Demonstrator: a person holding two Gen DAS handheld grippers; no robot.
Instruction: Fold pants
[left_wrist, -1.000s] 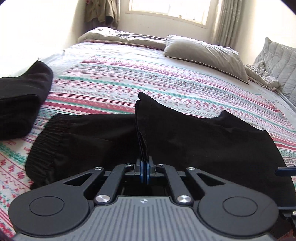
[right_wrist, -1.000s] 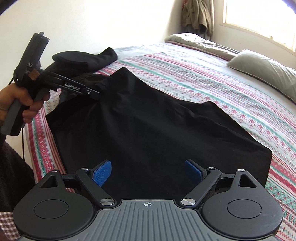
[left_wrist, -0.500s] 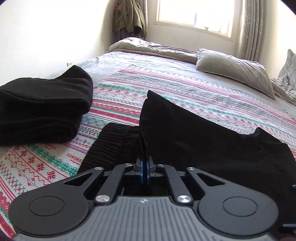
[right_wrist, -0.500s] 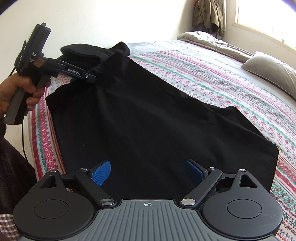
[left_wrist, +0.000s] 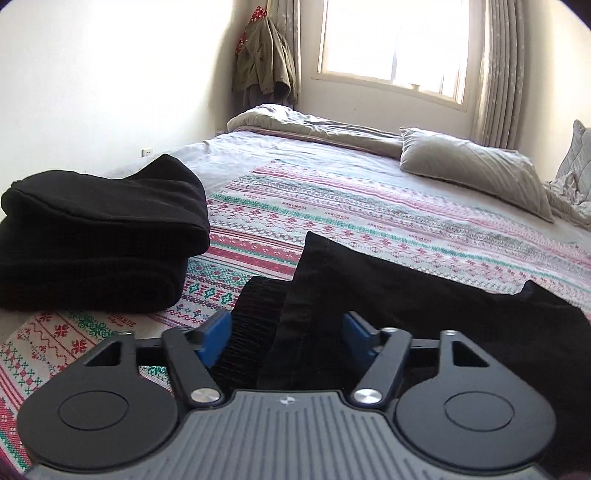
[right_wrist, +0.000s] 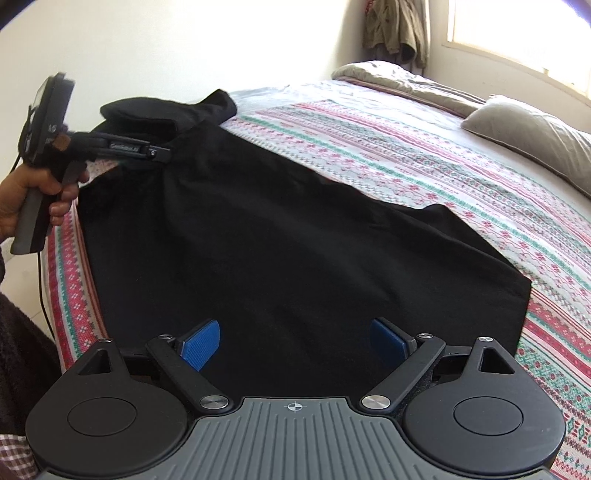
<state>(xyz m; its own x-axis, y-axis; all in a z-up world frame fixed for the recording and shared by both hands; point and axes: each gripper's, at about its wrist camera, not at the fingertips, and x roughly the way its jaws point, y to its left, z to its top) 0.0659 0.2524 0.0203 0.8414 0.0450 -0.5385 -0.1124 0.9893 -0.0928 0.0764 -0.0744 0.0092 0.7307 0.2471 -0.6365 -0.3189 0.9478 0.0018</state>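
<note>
Firstly, left wrist view: my left gripper (left_wrist: 287, 334) is opening its jaws; the black pants (left_wrist: 424, 306) lie on the patterned bedspread (left_wrist: 369, 221), their ribbed waistband and folded edge between the pads, unpinched. Near pant portions are cut off by my body. Folded dark clothes (left_wrist: 99, 236) sit far left.

Right wrist view: my right gripper (right_wrist: 295, 341) stands spread over the pants (right_wrist: 295, 240), gripping nothing. A hand (right_wrist: 33, 199) holds the left gripper (right_wrist: 159, 153) at the far-left corner; its tips are indistinct against black cloth.
</note>
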